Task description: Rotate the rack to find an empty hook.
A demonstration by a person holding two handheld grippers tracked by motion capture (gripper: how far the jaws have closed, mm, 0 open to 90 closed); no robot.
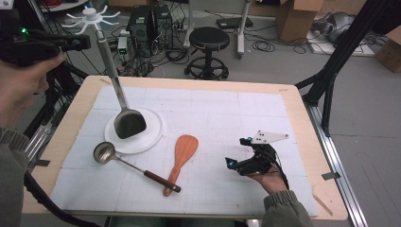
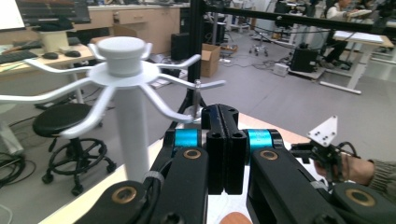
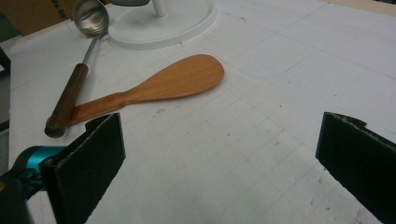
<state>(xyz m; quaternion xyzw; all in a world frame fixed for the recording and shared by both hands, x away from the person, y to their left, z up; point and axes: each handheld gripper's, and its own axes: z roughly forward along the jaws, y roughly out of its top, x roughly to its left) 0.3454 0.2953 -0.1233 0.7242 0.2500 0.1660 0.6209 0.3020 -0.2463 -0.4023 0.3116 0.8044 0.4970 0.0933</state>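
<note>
A white utensil rack [image 1: 92,18] with several hook arms stands on a round white base [image 1: 151,135] at the left of the mat. Along its pole hangs a dark-headed turner [image 1: 130,124] with a metal handle, its head just above the base. My left gripper [image 1: 85,42] is held high beside the rack's top, jaws shut with nothing seen between them [image 2: 226,116]; the handle's tip [image 2: 198,88] sits at a hook arm just behind them. My right gripper [image 1: 239,161] rests low at the right, jaws wide open over bare mat [image 3: 219,163].
A steel ladle [image 1: 105,152] with a brown handle lies in front of the base, its handle end crossing a wooden rice paddle [image 1: 183,153] at mid-table. A white gridded mat [image 1: 227,113] covers the wooden table. A black stool [image 1: 208,40] stands beyond the far edge.
</note>
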